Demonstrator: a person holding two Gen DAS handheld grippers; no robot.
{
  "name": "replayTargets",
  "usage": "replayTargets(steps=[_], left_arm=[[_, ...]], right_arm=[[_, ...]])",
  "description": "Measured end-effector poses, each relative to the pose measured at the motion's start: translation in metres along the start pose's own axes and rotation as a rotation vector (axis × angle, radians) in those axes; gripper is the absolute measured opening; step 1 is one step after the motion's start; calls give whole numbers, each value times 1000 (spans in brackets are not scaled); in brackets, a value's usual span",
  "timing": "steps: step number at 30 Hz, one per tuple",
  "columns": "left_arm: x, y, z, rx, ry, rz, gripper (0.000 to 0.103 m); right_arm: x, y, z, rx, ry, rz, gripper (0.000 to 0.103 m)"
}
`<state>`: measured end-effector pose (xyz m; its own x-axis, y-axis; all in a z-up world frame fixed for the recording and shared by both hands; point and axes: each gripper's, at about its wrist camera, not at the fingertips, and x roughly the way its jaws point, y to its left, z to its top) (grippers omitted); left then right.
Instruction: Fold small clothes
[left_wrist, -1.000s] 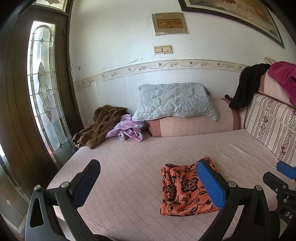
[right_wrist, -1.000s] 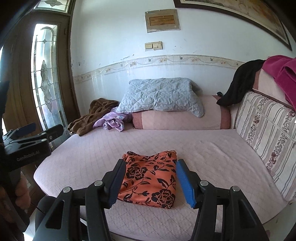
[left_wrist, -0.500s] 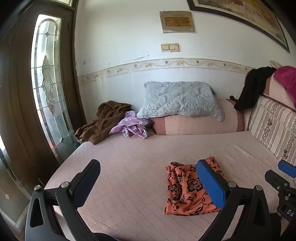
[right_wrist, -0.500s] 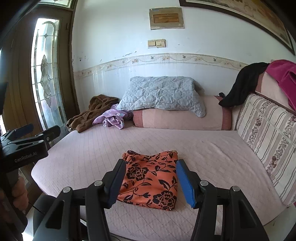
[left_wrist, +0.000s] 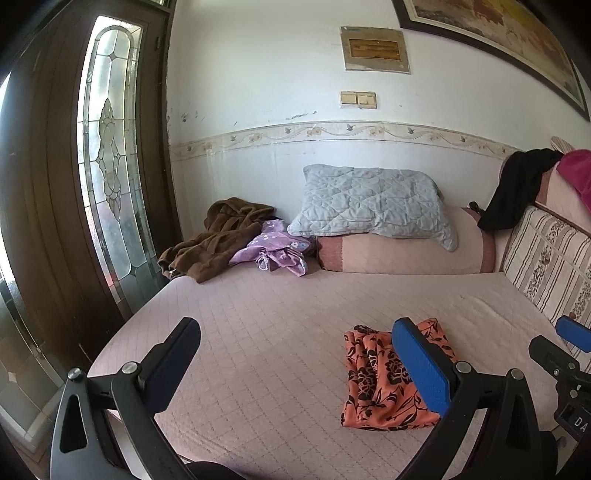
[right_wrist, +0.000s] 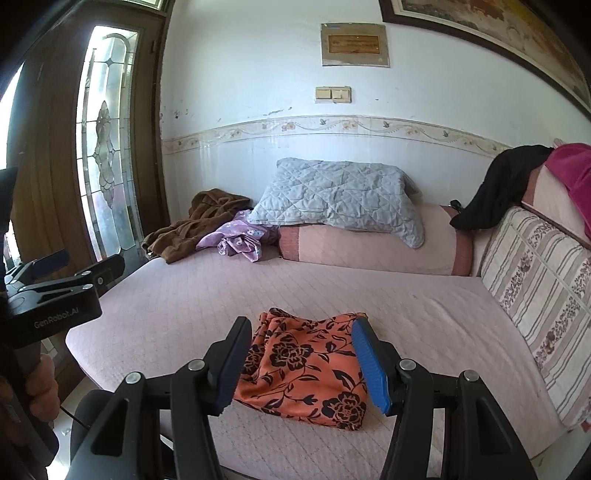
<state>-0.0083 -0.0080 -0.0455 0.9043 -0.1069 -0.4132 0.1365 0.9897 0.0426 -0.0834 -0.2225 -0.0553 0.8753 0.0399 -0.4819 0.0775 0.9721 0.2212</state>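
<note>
While the folded orange floral cloth (right_wrist: 306, 373) lies flat near the bed's (right_wrist: 424, 314) front edge, we hold our left claw (left_wrist: 295, 365) and right claw (right_wrist: 303, 365) spread wide, both empty, above that edge.

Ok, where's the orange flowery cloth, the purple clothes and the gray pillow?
orange flowery cloth (right_wrist: 306, 369), right wrist view, middle of the fabric
purple clothes (left_wrist: 275, 247), left wrist view, crumpled middle
gray pillow (right_wrist: 332, 194), right wrist view, quilted front

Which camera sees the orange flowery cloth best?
The right wrist view. There the orange cloth lies folded on the bed, framed whole between the open right gripper fingers. In the left wrist view, one blue finger of the open left gripper covers part of it.
</note>
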Motion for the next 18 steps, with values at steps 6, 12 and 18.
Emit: replayTargets(steps=[6, 12, 18], left_arm=[[-3, 13, 1, -28, -8, -5, 103], [-8, 24, 4, -53, -13, -15, 103], [-4, 30, 5, -68, -9, 4, 103]], right_arm=[[-4, 15, 4, -45, -7, -17, 60], [-13, 25, 11, -71, -27, -22, 61], [-16, 31, 14, -90, -31, -28, 60]])
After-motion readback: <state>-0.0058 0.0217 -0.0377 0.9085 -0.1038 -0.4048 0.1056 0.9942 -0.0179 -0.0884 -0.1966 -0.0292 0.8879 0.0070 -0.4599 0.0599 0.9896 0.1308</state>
